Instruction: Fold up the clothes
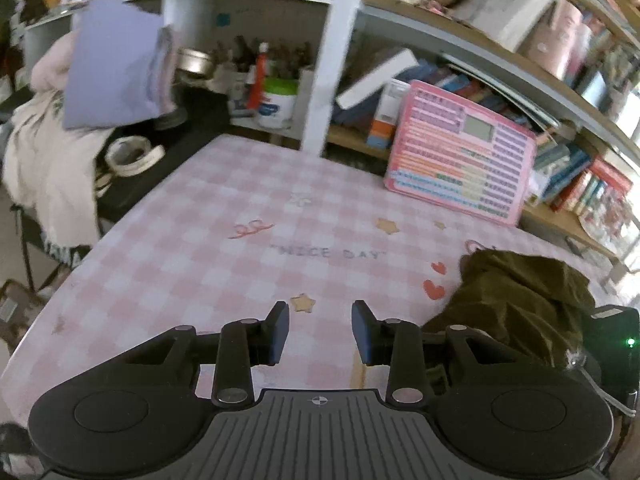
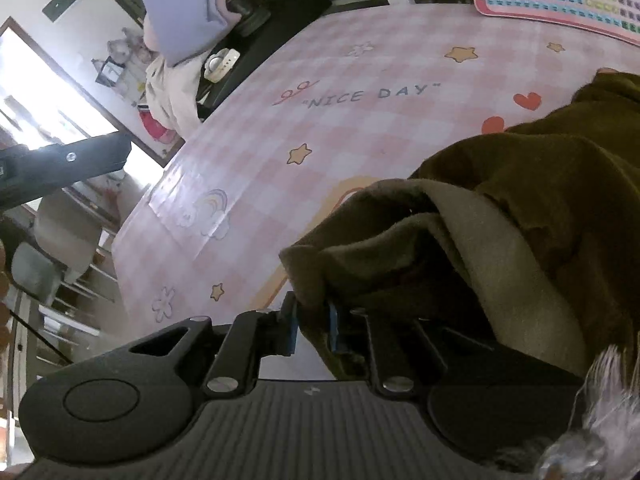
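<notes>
A dark olive-brown garment [image 1: 524, 300] lies bunched on the right side of the pink checked table [image 1: 224, 216]. My left gripper [image 1: 320, 332] is open and empty above the table's near edge, left of the garment. In the right wrist view my right gripper [image 2: 314, 328] is shut on a fold of the garment [image 2: 520, 200], whose pale lining shows; the cloth drapes over the right finger. The table [image 2: 320, 140] lies beneath it.
A pink chart board [image 1: 460, 152] leans against bookshelves [image 1: 560, 60] at the table's far edge. A purple cushion [image 1: 112, 72] and pale cloth [image 1: 48, 160] hang over a chair at left, beside tape rolls [image 1: 132, 154] on a black surface.
</notes>
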Demonstrator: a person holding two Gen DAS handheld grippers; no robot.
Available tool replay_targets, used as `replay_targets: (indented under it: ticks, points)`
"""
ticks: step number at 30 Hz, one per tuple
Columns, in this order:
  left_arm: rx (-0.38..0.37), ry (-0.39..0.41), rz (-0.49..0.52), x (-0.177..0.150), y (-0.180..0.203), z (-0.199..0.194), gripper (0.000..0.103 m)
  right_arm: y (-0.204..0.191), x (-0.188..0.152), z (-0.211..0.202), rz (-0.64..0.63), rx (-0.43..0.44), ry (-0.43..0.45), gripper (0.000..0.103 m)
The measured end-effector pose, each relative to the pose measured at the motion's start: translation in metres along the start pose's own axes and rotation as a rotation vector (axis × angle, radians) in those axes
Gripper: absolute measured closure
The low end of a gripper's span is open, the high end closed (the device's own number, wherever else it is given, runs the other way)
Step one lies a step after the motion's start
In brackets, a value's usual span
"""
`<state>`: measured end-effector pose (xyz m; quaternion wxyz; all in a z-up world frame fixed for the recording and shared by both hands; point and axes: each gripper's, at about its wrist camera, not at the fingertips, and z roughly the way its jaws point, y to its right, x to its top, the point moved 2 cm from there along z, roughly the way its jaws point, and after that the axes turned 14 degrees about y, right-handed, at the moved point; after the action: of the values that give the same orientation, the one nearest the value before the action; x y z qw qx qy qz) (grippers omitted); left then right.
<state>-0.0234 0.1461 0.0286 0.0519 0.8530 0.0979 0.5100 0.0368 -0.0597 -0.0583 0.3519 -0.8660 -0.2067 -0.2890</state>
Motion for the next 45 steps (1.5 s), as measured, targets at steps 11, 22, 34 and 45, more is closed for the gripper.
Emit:
replay_targets:
  ticks: [11,22,34,45]
  points:
    - [-0.107,-0.021,0.155,-0.019,0.064,0.019,0.060,0.009,-0.011,-0.062,0.011,-0.065,0.089,0.054]
    - [-0.181,-0.054,0.245,-0.047,0.130,0.024,0.060,0.061,-0.030,-0.144,0.157,-0.146,0.214,0.054]
    - [-0.251,-0.174,0.403,-0.092,0.193,0.027,0.060,0.106,-0.040,-0.166,0.244,-0.258,0.236,0.054]
    - [-0.319,-0.254,0.239,-0.104,0.200,0.062,0.091,0.116,-0.049,-0.189,0.330,-0.362,0.321,0.054]
